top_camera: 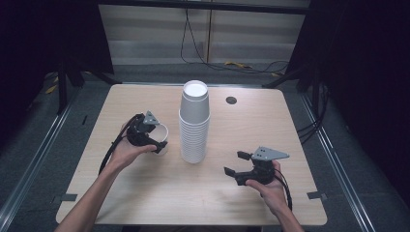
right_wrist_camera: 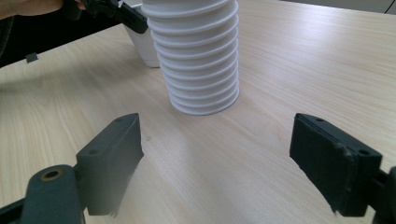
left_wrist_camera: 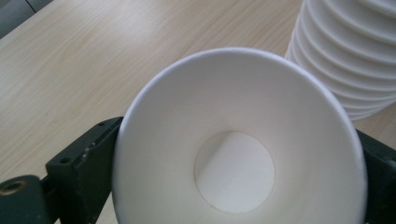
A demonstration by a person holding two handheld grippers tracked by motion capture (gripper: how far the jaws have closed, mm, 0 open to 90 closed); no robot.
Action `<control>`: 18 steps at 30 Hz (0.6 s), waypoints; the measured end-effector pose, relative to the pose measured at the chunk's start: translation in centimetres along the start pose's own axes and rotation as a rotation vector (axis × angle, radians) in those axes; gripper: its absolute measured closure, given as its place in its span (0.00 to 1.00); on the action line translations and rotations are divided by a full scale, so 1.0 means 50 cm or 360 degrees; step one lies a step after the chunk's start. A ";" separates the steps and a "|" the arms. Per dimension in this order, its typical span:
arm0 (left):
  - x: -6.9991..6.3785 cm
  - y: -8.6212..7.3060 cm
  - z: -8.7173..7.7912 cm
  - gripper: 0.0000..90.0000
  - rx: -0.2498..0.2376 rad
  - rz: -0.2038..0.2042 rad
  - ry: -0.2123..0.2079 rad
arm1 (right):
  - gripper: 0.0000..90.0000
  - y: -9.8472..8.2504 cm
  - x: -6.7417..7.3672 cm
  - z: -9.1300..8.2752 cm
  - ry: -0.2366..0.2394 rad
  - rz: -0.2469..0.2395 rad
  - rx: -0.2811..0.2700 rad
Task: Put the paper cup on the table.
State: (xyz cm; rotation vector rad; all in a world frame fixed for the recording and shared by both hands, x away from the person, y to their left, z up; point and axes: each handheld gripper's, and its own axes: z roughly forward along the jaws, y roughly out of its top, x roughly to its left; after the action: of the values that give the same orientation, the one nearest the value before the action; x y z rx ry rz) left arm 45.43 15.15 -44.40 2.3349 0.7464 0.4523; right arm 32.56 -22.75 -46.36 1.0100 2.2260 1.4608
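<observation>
Wood table [top_camera: 145, 193]: left gripper [top_camera: 153, 140] clamped on single cup [left_wrist_camera: 233, 154] beside the cup stack [top_camera: 194, 123]; right gripper [top_camera: 239, 163] wide open, empty; likely next: set cup down

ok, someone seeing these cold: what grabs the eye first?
The tall stack of white paper cups standing mid-table, upside down with the wide rims at the bottom. Next, the single white paper cup clamped between the jaws of the left gripper, just left of the stack, mouth toward its camera. The right gripper is open and empty over the wooden table, right of the stack.
</observation>
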 end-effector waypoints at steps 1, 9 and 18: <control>-0.002 0.000 0.002 0.06 -0.0005 -0.0003 0.0005 | 0.19 0.000 0.001 0.000 0.0002 0.0002 -0.0004; 0.001 -0.006 0.009 0.05 -0.0016 -0.0021 -0.0013 | 0.19 0.000 0.002 0.002 0.0009 -0.0005 -0.0002; 0.006 -0.025 0.025 0.08 -0.0012 -0.0090 -0.0036 | 0.19 0.001 0.004 0.001 0.0012 -0.0002 0.0015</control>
State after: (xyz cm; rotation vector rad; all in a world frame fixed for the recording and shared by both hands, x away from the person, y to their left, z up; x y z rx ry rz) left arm 45.78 15.52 -46.13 2.3019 0.7962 0.4026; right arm 32.47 -22.58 -46.33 1.0078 2.2402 1.4575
